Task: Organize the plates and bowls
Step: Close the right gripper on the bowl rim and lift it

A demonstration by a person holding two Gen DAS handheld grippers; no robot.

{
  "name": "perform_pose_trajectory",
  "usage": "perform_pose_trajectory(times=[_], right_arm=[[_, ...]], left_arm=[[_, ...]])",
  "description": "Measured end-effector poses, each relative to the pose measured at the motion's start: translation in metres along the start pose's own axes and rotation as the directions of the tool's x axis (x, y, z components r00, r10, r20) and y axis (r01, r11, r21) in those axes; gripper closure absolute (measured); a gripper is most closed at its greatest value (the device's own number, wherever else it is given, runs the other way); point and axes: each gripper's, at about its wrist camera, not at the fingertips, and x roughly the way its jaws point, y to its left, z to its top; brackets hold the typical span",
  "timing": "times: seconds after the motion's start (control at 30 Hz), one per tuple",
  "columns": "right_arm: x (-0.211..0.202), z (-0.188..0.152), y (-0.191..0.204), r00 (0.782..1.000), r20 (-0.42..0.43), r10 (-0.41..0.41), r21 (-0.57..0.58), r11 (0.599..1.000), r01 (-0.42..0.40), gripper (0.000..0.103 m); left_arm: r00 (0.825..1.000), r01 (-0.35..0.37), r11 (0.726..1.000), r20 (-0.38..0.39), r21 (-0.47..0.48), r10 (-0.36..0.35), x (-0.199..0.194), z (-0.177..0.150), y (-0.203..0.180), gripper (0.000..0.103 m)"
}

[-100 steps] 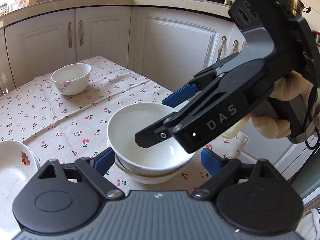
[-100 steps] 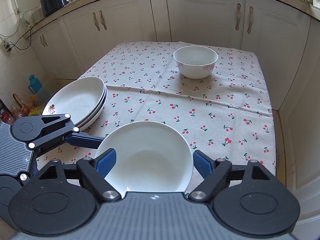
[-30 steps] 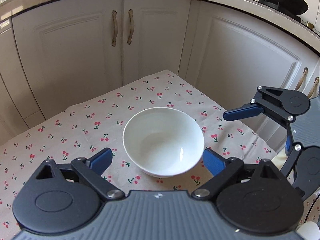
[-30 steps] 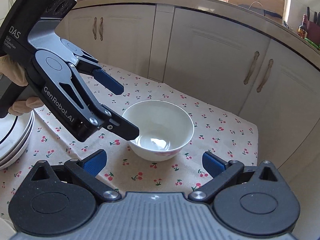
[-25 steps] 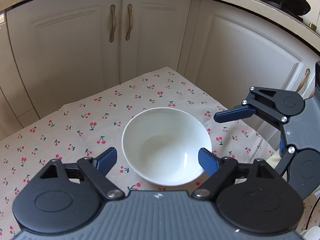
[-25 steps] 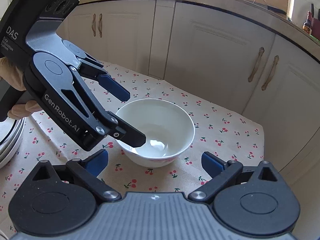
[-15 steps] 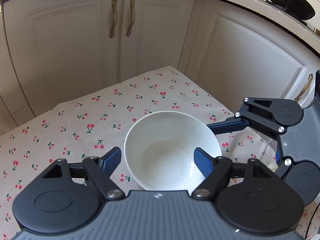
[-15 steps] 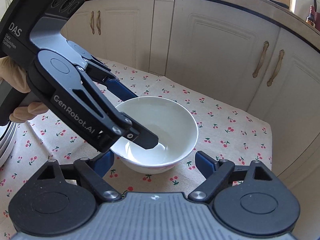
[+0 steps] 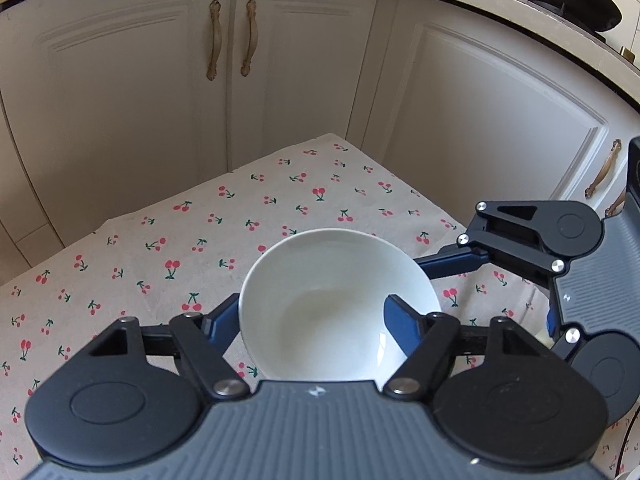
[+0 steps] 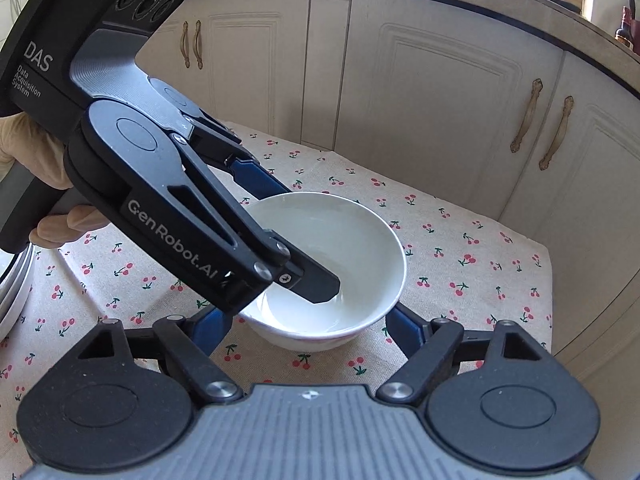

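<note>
A white bowl (image 9: 336, 280) (image 10: 344, 240) stands upright on the cherry-print tablecloth (image 9: 160, 248), near the table's far corner. My left gripper (image 9: 311, 304) (image 10: 304, 240) is shut on its wall. One finger (image 10: 316, 284) reaches down inside the bowl, and the other blue pad (image 10: 256, 180) lies against the outside of the rim. My right gripper (image 10: 309, 316) straddles the bowl low down with its jaws closing. Its pads (image 10: 400, 326) stand close beside the bowl's sides, and I cannot tell whether they touch. One right finger (image 9: 452, 262) reaches the bowl's right rim.
A stack of plates (image 10: 12, 292) shows at the left edge of the right wrist view, behind a gloved hand (image 10: 16, 148) holding the left gripper. White cabinet doors (image 9: 300, 80) close off the far side. The table's edge (image 10: 548, 300) runs near the bowl on the right.
Both grippers moved in over the lone bowl and their jaws narrowed. The left gripper's right finger went from outside the bowl to inside it.
</note>
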Motion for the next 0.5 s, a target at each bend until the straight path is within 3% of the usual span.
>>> perform_pose_trajectory(times=[0.5], right_arm=[[-0.01, 0.002, 0.004, 1.0, -0.012, 0.006, 0.027, 1.0, -0.006, 0.016]], left_arm=[[1.0, 0.0, 1.0, 0.0, 0.022, 0.0, -0.012, -0.002, -0.009, 0.029]])
